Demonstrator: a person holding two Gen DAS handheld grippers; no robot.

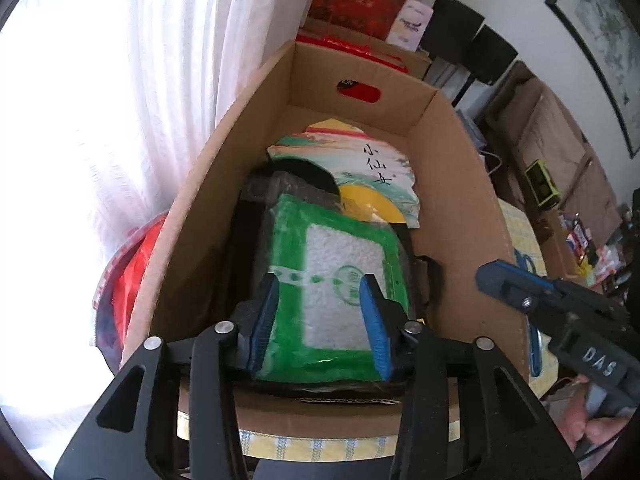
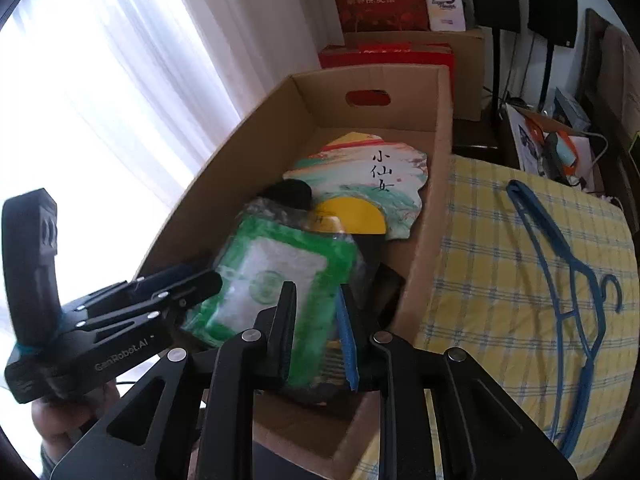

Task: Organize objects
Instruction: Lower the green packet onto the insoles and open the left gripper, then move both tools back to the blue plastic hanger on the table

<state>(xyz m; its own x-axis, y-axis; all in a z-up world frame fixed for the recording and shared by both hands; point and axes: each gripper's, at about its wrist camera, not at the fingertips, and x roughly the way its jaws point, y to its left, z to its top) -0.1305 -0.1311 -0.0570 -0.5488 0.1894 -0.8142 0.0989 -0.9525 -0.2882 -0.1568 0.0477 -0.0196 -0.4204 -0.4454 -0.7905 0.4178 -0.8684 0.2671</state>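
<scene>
A cardboard box (image 2: pixel 424 216) is sitting on a counter (image 2: pixel 500 240) under a yellow checked cloth, and it is already holding a green rice bag (image 1: pixel 340 280) near the front, lying over dark items, with a painted fan-shaped card (image 2: pixel 372 184) farther back, so the sorting is looking partly done. Two blue hangers (image 2: pixel 568 280) are still lying on the cloth to the right of the box, probably waiting their turn. The left hand-held gripper (image 1: pixel 322 320) is hovering over the bag with its jaws apart, gripping nothing. The right hand-held gripper (image 2: pixel 316 336) is poised at the bag's near right edge, jaws narrowly parted; I cannot tell whether they are pinching it. The box wall is standing between the hangers and the box's free space.
</scene>
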